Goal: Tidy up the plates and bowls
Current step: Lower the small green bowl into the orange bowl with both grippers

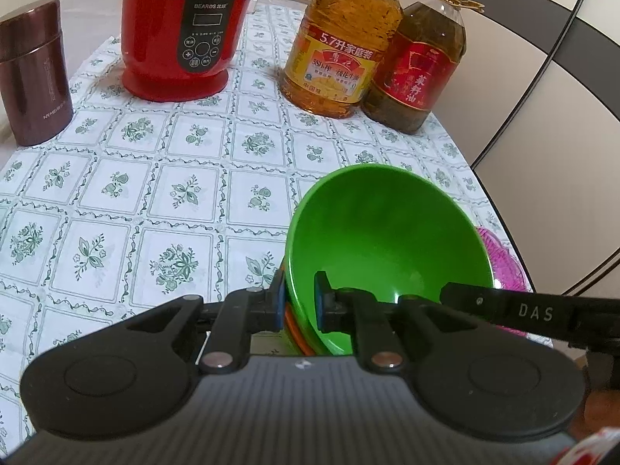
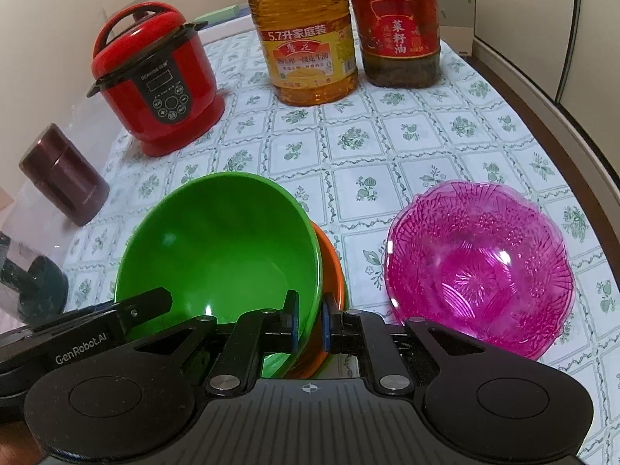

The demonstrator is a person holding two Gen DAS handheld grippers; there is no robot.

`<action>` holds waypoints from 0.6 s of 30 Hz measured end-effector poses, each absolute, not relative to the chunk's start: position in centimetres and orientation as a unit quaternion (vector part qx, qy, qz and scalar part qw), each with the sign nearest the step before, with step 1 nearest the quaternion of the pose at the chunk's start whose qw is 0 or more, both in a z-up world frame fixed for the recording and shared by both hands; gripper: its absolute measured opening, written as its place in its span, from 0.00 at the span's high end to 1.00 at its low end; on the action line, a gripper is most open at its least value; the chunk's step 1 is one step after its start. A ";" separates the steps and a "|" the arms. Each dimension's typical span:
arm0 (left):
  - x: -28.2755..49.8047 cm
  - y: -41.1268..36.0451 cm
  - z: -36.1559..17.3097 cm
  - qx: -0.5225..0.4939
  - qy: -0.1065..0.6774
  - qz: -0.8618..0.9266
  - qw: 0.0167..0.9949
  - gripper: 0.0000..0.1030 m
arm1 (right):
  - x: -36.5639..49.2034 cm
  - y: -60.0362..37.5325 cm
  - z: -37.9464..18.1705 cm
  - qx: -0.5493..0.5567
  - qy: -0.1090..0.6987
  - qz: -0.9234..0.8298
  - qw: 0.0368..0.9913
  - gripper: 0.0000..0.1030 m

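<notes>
From the left wrist camera, the left hand-held gripper [image 1: 298, 302] is pinched narrow on the near left rim of the green bowl [image 1: 387, 232], one blue-padded finger outside the wall and the other inside. The green bowl sits nested in an orange bowl [image 1: 296, 329], of which only a thin edge shows at the lower left, between the fingers. Both are tipped toward the camera over the patterned worktop [image 1: 155, 193]. The other tool's black finger, marked "DAS", crosses in from the right over the green bowl's near rim. A sliver of the pink bowl [image 1: 503, 263] shows behind the green one on the right. At the back of the worktop stand a red cooker [image 1: 182, 38], a large oil bottle [image 1: 341, 50] with a yellow label, a darker oil bottle [image 1: 418, 66] with a red label just beside it, and a brown flask [image 1: 33, 73] at the far left.

From the right wrist camera, the right hand-held gripper [image 2: 310, 327] is closed narrow on the near right rim of the green bowl [image 2: 221, 248] and the orange bowl [image 2: 331, 267] under it, with one finger inside the green bowl and one outside the orange wall. The left tool's arm, printed "GenRobot.AI", enters from the lower left and reaches the green bowl's near left rim. The pink bowl [image 2: 480, 267] rests upright on the worktop [image 2: 387, 147] to the right, apart from the stacked pair. The red cooker [image 2: 155, 77], the two oil bottles [image 2: 306, 50] and the brown flask [image 2: 64, 176] stand farther back.
</notes>
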State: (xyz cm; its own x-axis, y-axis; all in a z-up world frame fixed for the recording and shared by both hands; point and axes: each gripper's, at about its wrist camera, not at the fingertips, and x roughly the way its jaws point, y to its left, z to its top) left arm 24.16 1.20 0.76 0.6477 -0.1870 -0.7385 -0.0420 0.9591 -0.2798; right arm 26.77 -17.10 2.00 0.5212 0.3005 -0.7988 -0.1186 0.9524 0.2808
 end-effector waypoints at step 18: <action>24.2 1.0 0.5 -0.118 0.418 -0.041 0.900 0.87 | 27.1 -17.9 2.8 0.132 0.481 0.111 0.860 0.82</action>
State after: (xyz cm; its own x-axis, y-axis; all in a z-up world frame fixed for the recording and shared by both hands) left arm 24.18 0.99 0.47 0.6468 -0.1719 -0.7430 -0.0260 0.9687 -0.2467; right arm 27.11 -17.91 2.76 0.5124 0.3177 -0.7978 -0.0642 0.9406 0.3333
